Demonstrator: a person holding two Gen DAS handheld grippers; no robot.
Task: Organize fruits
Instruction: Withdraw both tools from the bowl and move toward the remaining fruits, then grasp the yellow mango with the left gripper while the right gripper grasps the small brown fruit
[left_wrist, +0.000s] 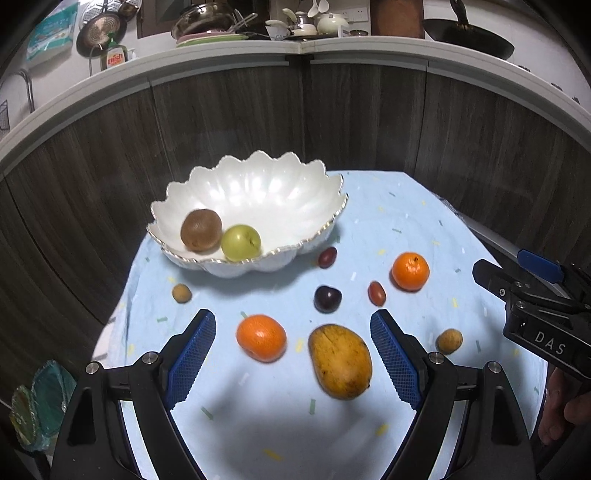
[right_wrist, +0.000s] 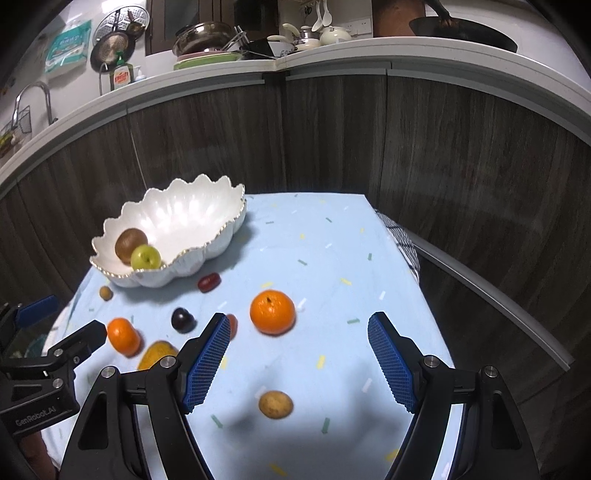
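Note:
A white scalloped bowl (left_wrist: 288, 192) (right_wrist: 192, 214) on the pale blue cloth holds a brown kiwi (left_wrist: 200, 234) (right_wrist: 130, 244) and a green apple (left_wrist: 241, 242) (right_wrist: 145, 257). Loose fruit lies in front of it. My left gripper (left_wrist: 293, 325) is open above an orange (left_wrist: 261, 337) and a yellow mango (left_wrist: 340, 361); nothing sits between its pads. Beyond them lie a dark plum (left_wrist: 327, 298) and two red fruits (left_wrist: 327, 257) (left_wrist: 376, 293). My right gripper (right_wrist: 297, 328) is open over a second orange (right_wrist: 272, 312), with a small brown fruit (right_wrist: 275, 404) below.
Dark wood cabinet fronts (left_wrist: 332, 122) curve behind the table, with a worktop of pots and pans above. Another small brown fruit (left_wrist: 181, 293) lies at the cloth's left edge. A green glass dish (left_wrist: 40, 402) sits off the table at lower left.

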